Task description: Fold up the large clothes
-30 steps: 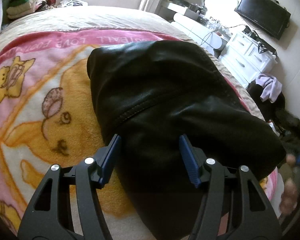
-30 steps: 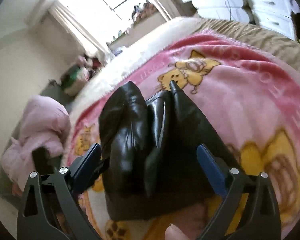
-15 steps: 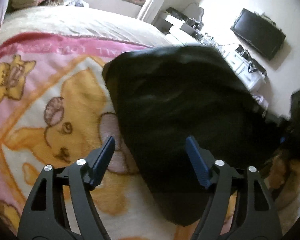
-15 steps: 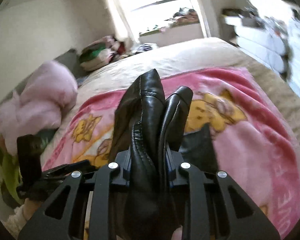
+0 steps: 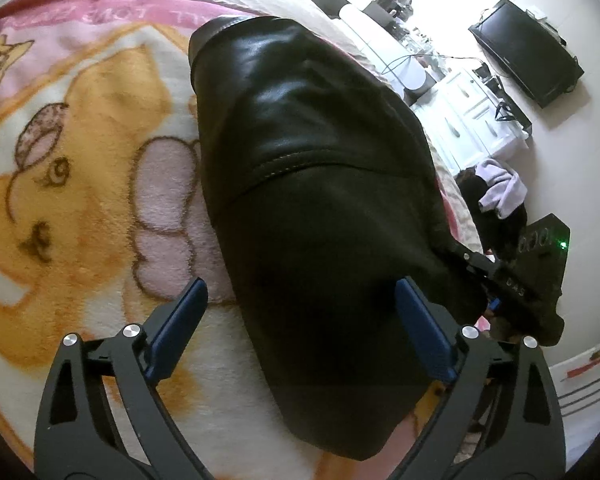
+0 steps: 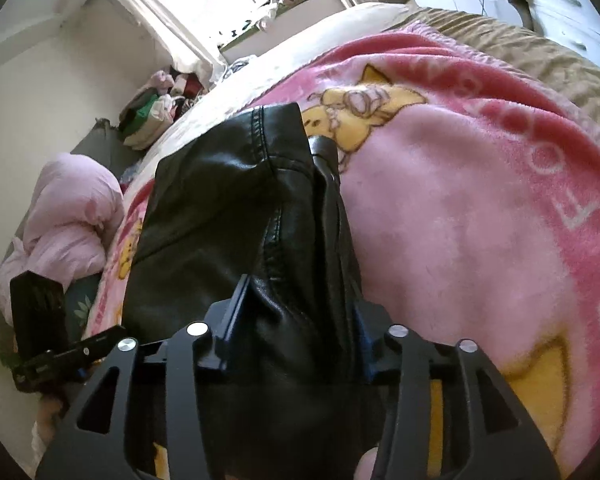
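A black leather jacket [image 5: 312, 168] lies folded into a long bundle on a pink and yellow cartoon blanket [image 5: 80, 168]. My left gripper [image 5: 300, 320] is open, its blue pads on either side of the bundle's near end, not closed on it. In the right wrist view the jacket [image 6: 228, 208] is bunched between my right gripper [image 6: 296, 320], which is shut on its near edge. The right gripper also shows in the left wrist view [image 5: 512, 284] at the jacket's right side. The left gripper's body shows in the right wrist view at the lower left.
The blanket [image 6: 460, 220] covers a bed with a beige cover [image 6: 540, 52]. A pink quilt [image 6: 68, 216] lies at the bed's left. White drawers [image 5: 476, 120] and a wall TV [image 5: 528, 52] stand to the right. Piled clothes [image 6: 152, 112] sit under the window.
My right gripper went from open around the jacket's edge to shut on it. My left gripper stayed open and moved slightly closer over the bundle.
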`<state>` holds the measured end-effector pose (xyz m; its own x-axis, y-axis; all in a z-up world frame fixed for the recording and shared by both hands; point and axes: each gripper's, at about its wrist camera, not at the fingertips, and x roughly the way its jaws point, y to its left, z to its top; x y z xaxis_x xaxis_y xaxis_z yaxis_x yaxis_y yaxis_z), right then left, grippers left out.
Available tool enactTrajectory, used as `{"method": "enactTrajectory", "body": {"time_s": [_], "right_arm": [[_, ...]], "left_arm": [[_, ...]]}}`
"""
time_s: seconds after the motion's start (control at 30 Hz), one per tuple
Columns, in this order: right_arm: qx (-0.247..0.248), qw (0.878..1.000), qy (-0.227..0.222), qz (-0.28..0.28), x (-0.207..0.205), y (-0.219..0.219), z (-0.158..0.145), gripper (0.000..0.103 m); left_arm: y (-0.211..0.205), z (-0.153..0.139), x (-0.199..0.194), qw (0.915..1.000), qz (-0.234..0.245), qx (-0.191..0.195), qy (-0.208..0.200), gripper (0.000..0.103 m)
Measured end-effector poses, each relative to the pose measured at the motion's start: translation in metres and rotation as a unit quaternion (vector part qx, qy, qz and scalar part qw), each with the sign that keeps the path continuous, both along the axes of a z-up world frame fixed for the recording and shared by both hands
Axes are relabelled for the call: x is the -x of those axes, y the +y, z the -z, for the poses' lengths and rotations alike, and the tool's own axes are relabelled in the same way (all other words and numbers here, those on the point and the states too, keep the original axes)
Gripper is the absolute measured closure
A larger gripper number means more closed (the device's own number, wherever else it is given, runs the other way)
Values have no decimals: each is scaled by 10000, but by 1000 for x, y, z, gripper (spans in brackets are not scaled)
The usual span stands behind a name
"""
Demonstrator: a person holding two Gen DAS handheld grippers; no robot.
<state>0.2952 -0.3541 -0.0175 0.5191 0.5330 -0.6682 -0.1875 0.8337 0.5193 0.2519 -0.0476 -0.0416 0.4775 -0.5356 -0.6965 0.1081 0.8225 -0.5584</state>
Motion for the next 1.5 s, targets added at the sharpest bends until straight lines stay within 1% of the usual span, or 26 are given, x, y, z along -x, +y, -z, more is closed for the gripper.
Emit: {"method": "enactTrajectory", "body": {"time_s": [0.03,0.07,0.1,0.2,0.3,0.37,0.4,0.47,0.53,0.57,0.6,0.67,0.77,0.9,0.97,1.07,1.13,1.17,1.23,1.27,1.3,1.37,1.4,1.43,1.47,1.5], "right_arm": [[5,10000,35,21,-1,-1,-1,49],[28,10000,73,42,0,-3,-2,41],[62,9999,84,36,1,-5,-3,35],[151,9998,-88,-121,9,-9,-9,34],[45,9996,29,-265,12,-12,-2,30],[-211,9989,328,-260,6,-16,10,30],[-498,9968,584,-244,1,-21,21,30],[-906,9919,848,-284,-5,-27,36,30],[-1063,9895,927,-308,-6,-27,42,31],[-1216,9874,950,-340,-5,-25,44,39],[-1308,9859,982,-340,-3,-22,44,45],[-1315,9864,951,-276,3,-17,44,45],[-1517,9833,991,-172,13,-8,44,48],[-1672,9790,1117,-342,32,20,45,48],[-1541,9814,1082,-369,41,34,45,48],[-1180,9892,864,-84,50,41,39,47],[-1027,9898,975,179,50,34,40,33],[-966,9902,986,218,51,32,39,24],[-784,9919,978,189,53,27,32,19],[-648,9937,895,178,56,25,25,16],[-428,9968,638,229,59,21,11,16],[14,9988,177,449,64,16,-11,16],[254,9974,-218,643,68,12,-27,16],[435,9948,-542,748,69,14,-39,17],[628,9921,-800,738,67,18,-50,32],[915,9881,-1047,654,63,29,-63,61]], "left_arm": [[-2,0,1,10000,9,-27,-2,13],[-2,0,0,10000,4,-40,-5,12],[-3,0,0,10000,4,-45,-8,12],[-3,-1,0,10000,10,-63,-22,12],[-10,-4,-1,9998,61,-189,-71,12],[-14,-3,-3,9997,96,-204,-55,12],[-15,-2,-4,9997,117,-199,-39,12],[-15,0,-5,9997,140,-207,-26,12],[-16,2,-5,9996,184,-210,-3,12],[-17,3,-6,9994,235,-238,38,11],[-18,4,-7,9993,265,-267,67,11],[-16,3,-9,9991,269,-316,57,11],[-11,-2,-9,9984,300,-490,-6,11],[4,-11,-6,9971,327,-682,-93,11],[13,-14,-3,9963,252,-813,-144,11],[17,-7,3,9945,267,-1004,-124,11],[15,0,7,9941,295,-1035,-104,11],[15,3,9,9945,286,-1003,-104,11],[15,5,12,9950,260,-951,-127,11],[15,4,13,9949,248,-960,-160,11],[14,3,15,9944,260,-1008,-202,11],[10,-1,16,9927,282,-1141,-287,11],[9,-1,16,9918,290,-1201,-314,11],[8,-2,17,9910,300,-1259,-333,11],[6,-3,18,9898,310,-1341,-370,11],[4,-3,19,9892,318,-1378,-389,11]]}}
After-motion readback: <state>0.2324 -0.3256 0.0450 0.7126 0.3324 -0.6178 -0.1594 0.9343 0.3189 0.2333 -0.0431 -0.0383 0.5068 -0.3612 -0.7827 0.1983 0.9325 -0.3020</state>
